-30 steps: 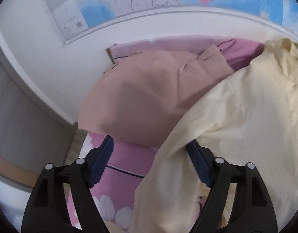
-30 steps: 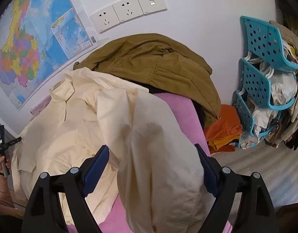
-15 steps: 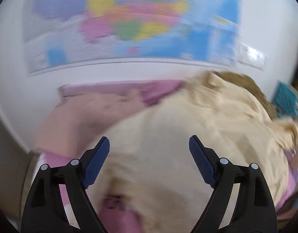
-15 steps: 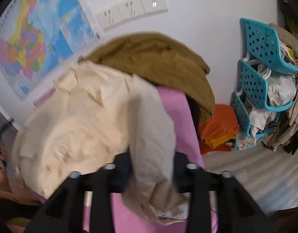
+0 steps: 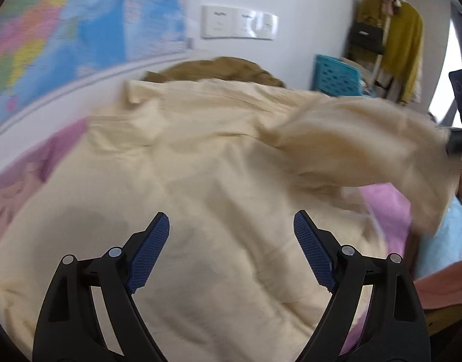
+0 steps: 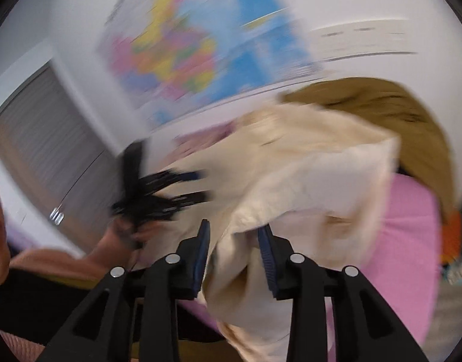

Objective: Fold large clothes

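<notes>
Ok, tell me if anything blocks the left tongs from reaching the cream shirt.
Nothing visible does. The left tongs are open right above the cream shirt, with only bare cloth between the fingers.

A lived-in home bedroom: pink bedsheet (image 5: 384, 208) under heaped clothes, colourful wall map (image 5: 80, 30), white wall sockets (image 5: 240, 22), teal plastic basket (image 5: 336, 75), mustard coat (image 5: 402, 39) and black bag (image 5: 366, 36) hanging in the corner.
</notes>
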